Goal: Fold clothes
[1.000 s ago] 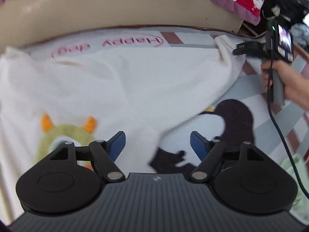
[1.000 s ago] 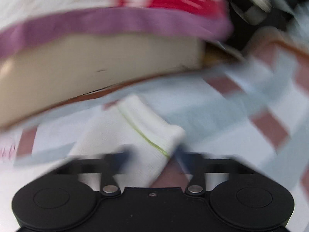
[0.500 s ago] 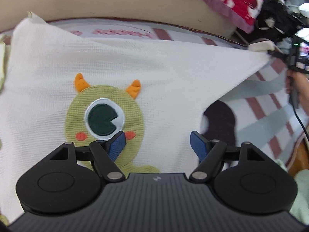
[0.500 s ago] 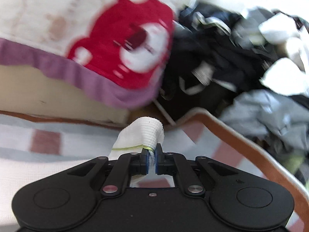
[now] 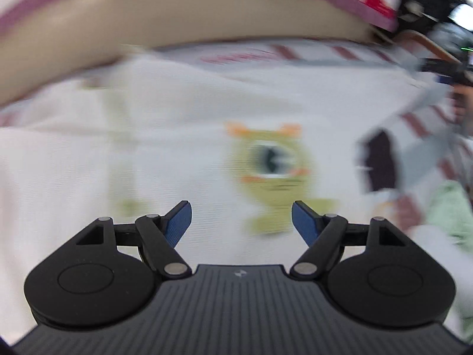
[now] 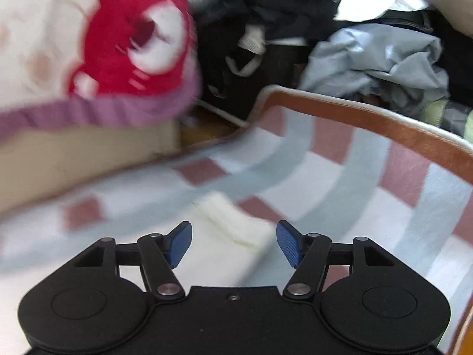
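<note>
**Both grippers wide apart, sweater sleeve let go on the blanket**

The right gripper (image 6: 234,244) has just been opening its jaws; the 2 blue pads (image 6: 288,247) now stand wide apart with nothing pinched. The ribbed cuff (image 6: 227,219) of the white sweater (image 5: 177,136) lies on the checked blanket (image 6: 340,183) beyond the pads, roughly in line with the gap and nearer the left pad; the blur does not show whether it touches either one, and no pad presses on it.

The left gripper (image 5: 241,222) is also spread wide, its blue fingers (image 5: 179,223) clear of the cloth and holding nothing. Its view is heavily smeared. Under and ahead of it the sweater lies spread across the blanket, the green 1-eyed monster print (image 5: 275,171) with orange horns just beyond the right pad. At the far right edge of this view a dark gripper and part of a hand (image 5: 461,109) show, too blurred to read.

Edges: the sweater's right edge falls away to bare blanket and a dark patch (image 5: 381,162). Behind it rises a tan bed side (image 5: 147,23) under a white cover with a purple border and red bear print (image 6: 130,38). From the right wrist camera, the blanket to the right of the cuff lies bare up to a brown curved rim (image 6: 369,118); beyond that rim sits a heap of dark and grey clothes (image 6: 369,56).
</note>
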`<state>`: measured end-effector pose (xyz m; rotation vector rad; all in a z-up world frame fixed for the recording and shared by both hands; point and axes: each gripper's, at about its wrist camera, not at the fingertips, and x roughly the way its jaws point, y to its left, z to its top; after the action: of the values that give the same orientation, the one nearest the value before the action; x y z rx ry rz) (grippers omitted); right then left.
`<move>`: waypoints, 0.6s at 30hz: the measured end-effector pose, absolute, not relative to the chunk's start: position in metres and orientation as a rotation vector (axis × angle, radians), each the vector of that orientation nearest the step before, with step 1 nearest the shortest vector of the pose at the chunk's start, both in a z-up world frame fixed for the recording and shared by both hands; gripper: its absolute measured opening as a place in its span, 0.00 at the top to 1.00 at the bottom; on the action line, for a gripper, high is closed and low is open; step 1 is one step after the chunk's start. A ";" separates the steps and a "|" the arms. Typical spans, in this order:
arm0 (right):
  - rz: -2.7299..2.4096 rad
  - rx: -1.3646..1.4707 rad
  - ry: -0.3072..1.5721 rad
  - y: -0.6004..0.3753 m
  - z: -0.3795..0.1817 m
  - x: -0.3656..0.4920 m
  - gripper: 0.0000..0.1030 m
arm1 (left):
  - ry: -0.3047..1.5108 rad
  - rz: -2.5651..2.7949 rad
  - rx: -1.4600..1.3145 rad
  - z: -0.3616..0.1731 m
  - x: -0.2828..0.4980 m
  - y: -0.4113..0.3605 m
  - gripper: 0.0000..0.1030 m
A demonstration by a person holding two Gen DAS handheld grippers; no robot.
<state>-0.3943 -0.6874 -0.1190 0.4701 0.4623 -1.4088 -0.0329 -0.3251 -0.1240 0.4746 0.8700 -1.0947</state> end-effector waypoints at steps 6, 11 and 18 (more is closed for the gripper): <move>-0.944 0.510 0.537 -0.645 -0.090 -0.301 0.34 | 0.938 -0.787 0.210 -0.122 0.076 -0.247 0.25; -0.531 0.573 0.648 -0.605 -0.070 -0.195 0.41 | 0.889 -0.649 0.022 -0.121 0.143 -0.204 0.25; -0.269 0.724 0.746 -0.553 -0.057 -0.043 0.33 | 0.792 -0.573 0.012 -0.120 0.214 -0.204 0.21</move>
<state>-0.0433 -0.5535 -0.0567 0.7242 0.7465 -0.2694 0.2143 -0.2040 -0.1202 0.0116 0.7920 -0.5727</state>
